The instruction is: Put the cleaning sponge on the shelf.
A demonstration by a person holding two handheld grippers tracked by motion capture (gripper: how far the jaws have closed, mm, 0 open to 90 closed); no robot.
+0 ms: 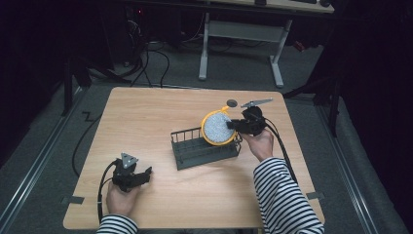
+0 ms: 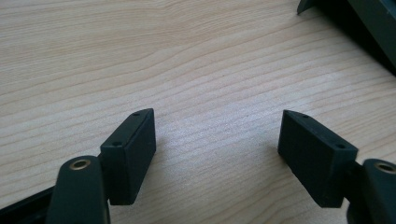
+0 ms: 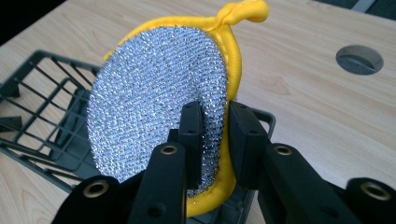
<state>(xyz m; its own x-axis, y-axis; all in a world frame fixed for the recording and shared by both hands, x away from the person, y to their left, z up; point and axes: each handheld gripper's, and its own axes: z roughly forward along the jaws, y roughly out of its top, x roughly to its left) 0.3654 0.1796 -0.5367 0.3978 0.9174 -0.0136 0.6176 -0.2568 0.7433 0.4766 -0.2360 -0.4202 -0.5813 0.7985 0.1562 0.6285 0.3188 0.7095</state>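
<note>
A round scouring pad [image 1: 217,127] with a silver mesh face and a yellow rim [image 3: 149,107] stands on edge over the right end of a dark grey wire rack [image 1: 204,148]. My right gripper [image 1: 235,125] is shut on the pad's rim, one jaw on the mesh face and one behind the yellow edge [image 3: 215,135]. The rack's grid floor [image 3: 51,116] shows at the left of the right gripper view. My left gripper [image 1: 139,176] rests open near the table's front left, its fingertips [image 2: 133,149] wide apart just above bare wood.
A round dark hole [image 1: 232,103] lies in the wooden table [image 1: 146,122] behind the pad. A corner of the rack [image 2: 364,28] shows at the top right of the left gripper view. A white desk frame [image 1: 241,44] stands on the floor beyond the table.
</note>
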